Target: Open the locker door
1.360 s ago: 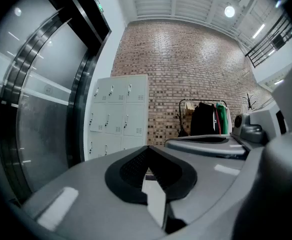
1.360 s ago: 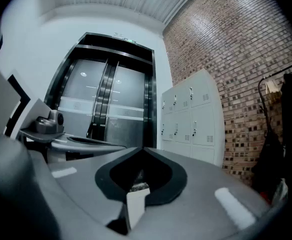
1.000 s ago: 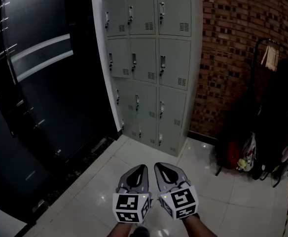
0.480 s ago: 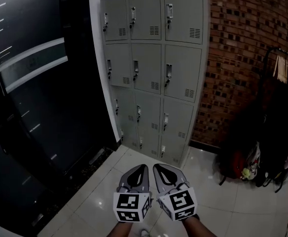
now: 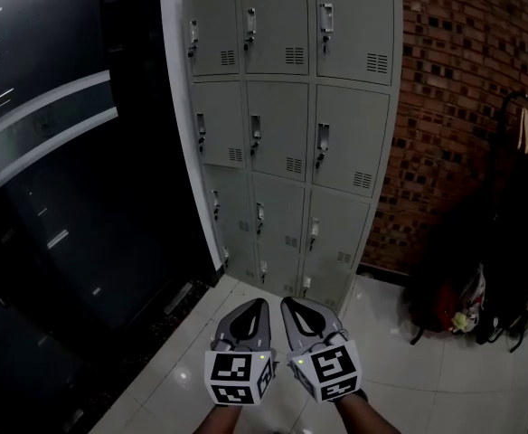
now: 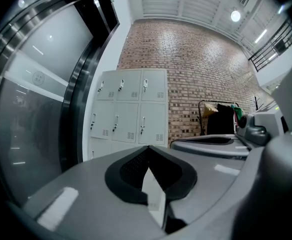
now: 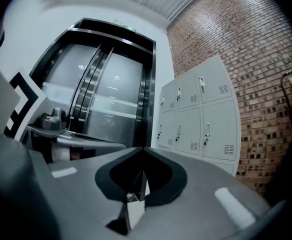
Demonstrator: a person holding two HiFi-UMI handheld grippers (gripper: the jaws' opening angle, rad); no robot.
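Note:
A grey metal locker cabinet [image 5: 287,134] with three columns of small doors stands against the wall, all doors closed, each with a handle and a vent. It also shows in the left gripper view [image 6: 131,114] and the right gripper view [image 7: 201,119]. My left gripper [image 5: 260,306] and right gripper [image 5: 288,304] are held side by side low in the head view, over the floor and well short of the cabinet. Both point level toward it. The left gripper [image 6: 147,148] is shut with nothing in it, and so is the right gripper [image 7: 143,149].
A dark glass door [image 5: 56,152] with black frames fills the left. A brick wall [image 5: 463,107] runs behind and right of the cabinet. A rack with dark bags and clothes [image 5: 508,242] stands at the far right. The floor [image 5: 400,369] is glossy white tile.
The locker cabinet has grown larger and shifted right in the head view as both grippers and the camera moved toward it. Both grippers stayed shut and side by side.

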